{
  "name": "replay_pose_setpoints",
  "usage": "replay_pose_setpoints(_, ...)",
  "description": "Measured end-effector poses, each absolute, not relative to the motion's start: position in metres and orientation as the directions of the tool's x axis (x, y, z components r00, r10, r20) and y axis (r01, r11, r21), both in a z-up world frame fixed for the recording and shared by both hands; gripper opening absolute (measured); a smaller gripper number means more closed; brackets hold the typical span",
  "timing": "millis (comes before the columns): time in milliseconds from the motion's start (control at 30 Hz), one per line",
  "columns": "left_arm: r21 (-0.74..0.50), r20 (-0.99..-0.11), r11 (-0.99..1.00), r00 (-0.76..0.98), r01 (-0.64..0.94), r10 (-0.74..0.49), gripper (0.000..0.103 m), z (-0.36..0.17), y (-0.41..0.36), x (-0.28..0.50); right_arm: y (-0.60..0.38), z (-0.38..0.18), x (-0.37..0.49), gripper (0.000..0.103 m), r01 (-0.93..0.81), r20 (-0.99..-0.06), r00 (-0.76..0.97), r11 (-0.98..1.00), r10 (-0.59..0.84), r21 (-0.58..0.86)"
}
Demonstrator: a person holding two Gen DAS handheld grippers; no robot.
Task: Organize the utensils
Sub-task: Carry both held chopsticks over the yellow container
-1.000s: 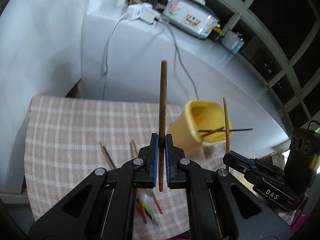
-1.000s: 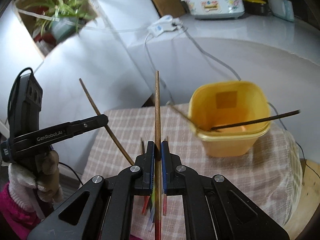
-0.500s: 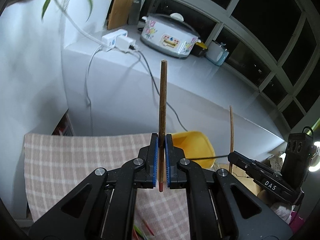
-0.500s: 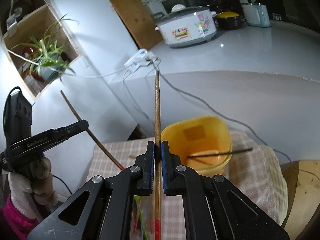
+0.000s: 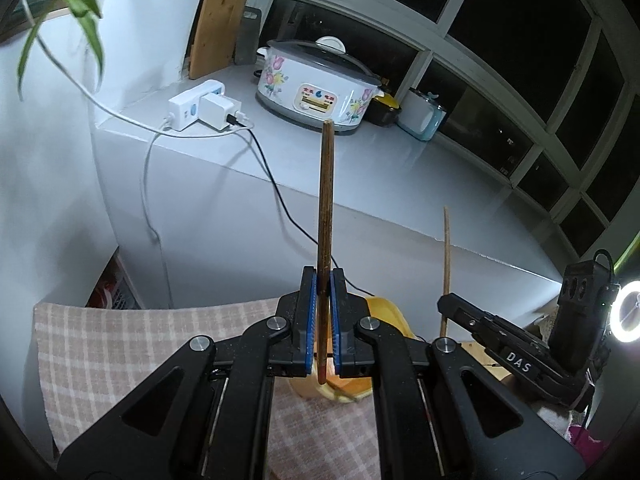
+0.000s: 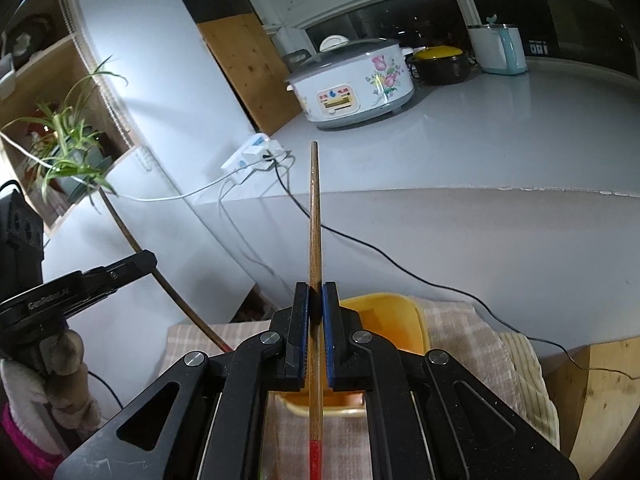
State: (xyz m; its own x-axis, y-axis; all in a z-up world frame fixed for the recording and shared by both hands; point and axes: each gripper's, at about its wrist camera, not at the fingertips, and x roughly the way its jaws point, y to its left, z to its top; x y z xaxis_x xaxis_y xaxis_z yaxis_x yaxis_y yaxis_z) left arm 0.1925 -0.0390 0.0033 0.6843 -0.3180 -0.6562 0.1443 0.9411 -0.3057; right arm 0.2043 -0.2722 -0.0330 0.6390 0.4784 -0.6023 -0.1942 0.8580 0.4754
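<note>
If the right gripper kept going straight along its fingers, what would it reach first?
Most likely the grey counter front behind the table. The right gripper, shut on a chopstick, points above the yellow cup, so it would probably pass over the cup. Depth is hard to judge in this fisheye view.

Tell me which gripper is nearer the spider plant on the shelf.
Left. The left gripper sits just below the spider plant; the right gripper is farther right, by the yellow cup.
</note>
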Motion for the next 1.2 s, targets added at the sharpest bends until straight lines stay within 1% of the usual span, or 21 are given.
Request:
replay_pose_setpoints(533,-0.297,-0.693,0.948,0.657,0.116,-0.297,0.004,-0.023,-0.057,0.215,-0.280,-0.057,0.244,0.005,-0.126,-0.604,0.674,0.872,0.425,0.473)
replay_pose_setpoints(1200,-0.304,-0.733,0.946,0.605,0.117,-0.311,0.004,-0.048,-0.064,0.227,-0.258,-0.084,0.265,0.005,-0.126,-0.650,0.669,0.916,0.361,0.380)
